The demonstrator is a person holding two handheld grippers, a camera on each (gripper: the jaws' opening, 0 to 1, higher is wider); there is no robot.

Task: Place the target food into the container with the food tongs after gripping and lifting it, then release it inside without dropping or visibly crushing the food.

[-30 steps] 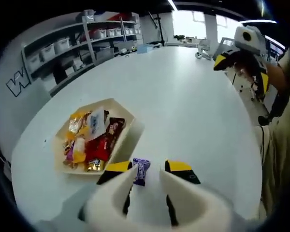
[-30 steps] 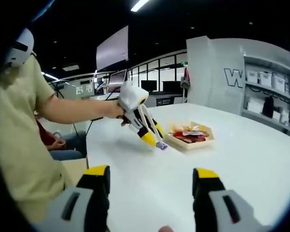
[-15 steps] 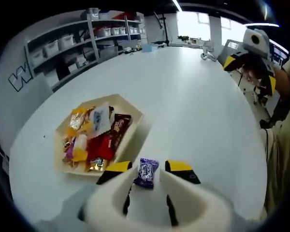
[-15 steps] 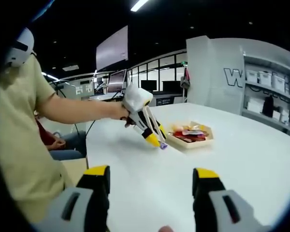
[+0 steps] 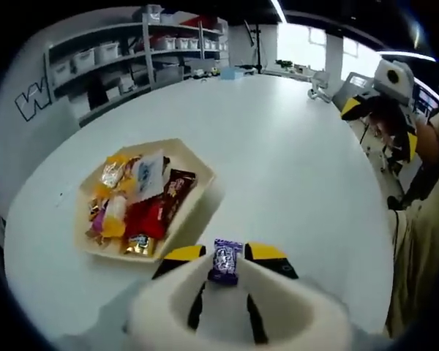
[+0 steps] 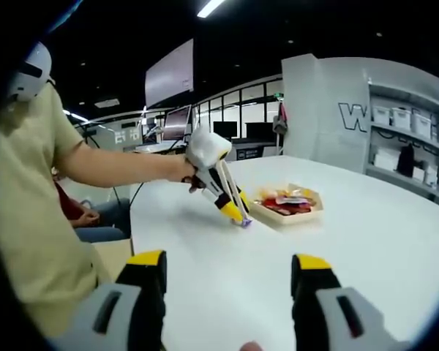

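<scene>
While left tool (image 5: 226,257) still pinches purple candy (image 5: 225,261), now nearer tray (image 5: 194,162), right tool (image 6: 230,265) wide.

We are pinching a purple candy (image 5: 225,261) between our left gripper (image 5: 225,256) tips, just beside the snack-filled tray (image 5: 197,167).

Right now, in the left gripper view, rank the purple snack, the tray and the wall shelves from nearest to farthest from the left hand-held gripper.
1. Purple snack, between the left hand-held gripper tips.
2. Tray, just beyond, to the left.
3. Wall shelves, far across the table, upper left.
</scene>
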